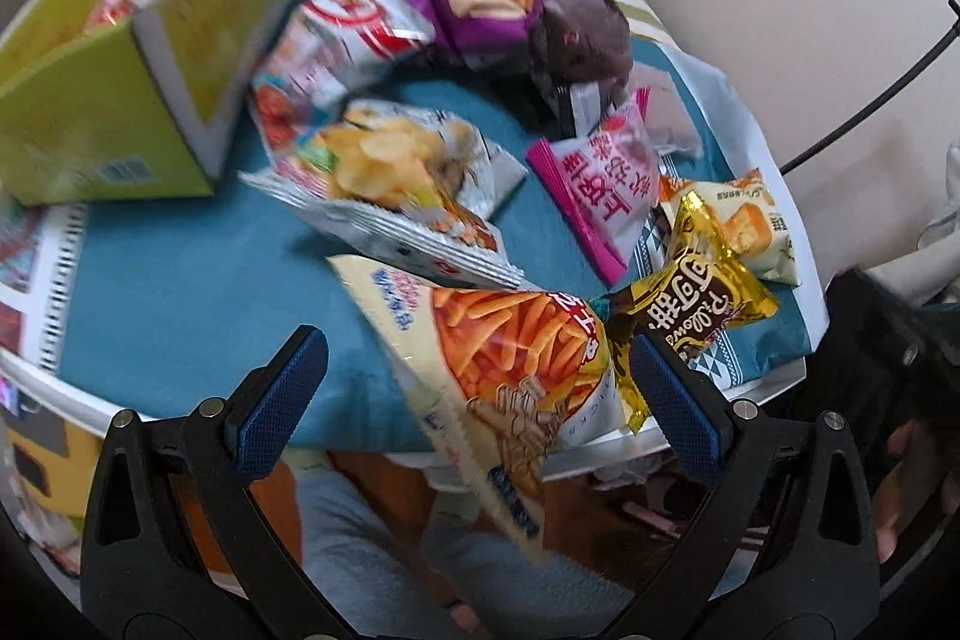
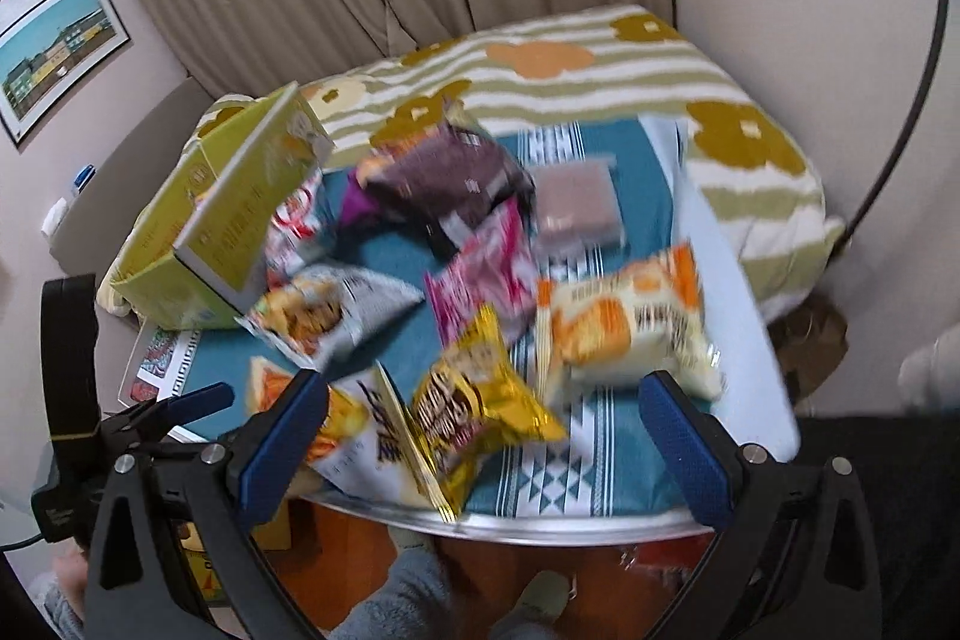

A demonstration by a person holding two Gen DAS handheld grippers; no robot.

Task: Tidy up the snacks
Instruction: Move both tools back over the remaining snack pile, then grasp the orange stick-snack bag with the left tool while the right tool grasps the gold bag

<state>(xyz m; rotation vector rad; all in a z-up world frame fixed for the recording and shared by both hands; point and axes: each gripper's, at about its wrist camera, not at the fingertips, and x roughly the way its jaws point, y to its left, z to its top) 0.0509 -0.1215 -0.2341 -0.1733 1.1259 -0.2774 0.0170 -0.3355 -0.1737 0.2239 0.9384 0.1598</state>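
Observation:
Several snack bags lie on a small table with a teal cloth (image 1: 180,280). A green cardboard box (image 1: 120,100) stands open at the back left with a red pack inside. My left gripper (image 1: 480,388) is open at the table's near edge, its fingers on either side of an orange stick-snack bag (image 1: 498,358) that overhangs the edge. My right gripper (image 2: 483,442) is open too, just short of a gold bag (image 2: 480,400). Beyond the gold bag lie a cream-and-orange pack (image 2: 624,322), a pink bag (image 2: 486,268), a chips bag (image 2: 324,310) and a purple bag (image 2: 444,178).
A striped, flowered bedcover (image 2: 600,64) lies behind the table, with curtains and a wall beyond. A brown wafer pack (image 2: 576,202) sits at the back right. A person's grey-clad legs (image 1: 360,550) are under the near edge. The left gripper's fingers (image 2: 180,406) show at left.

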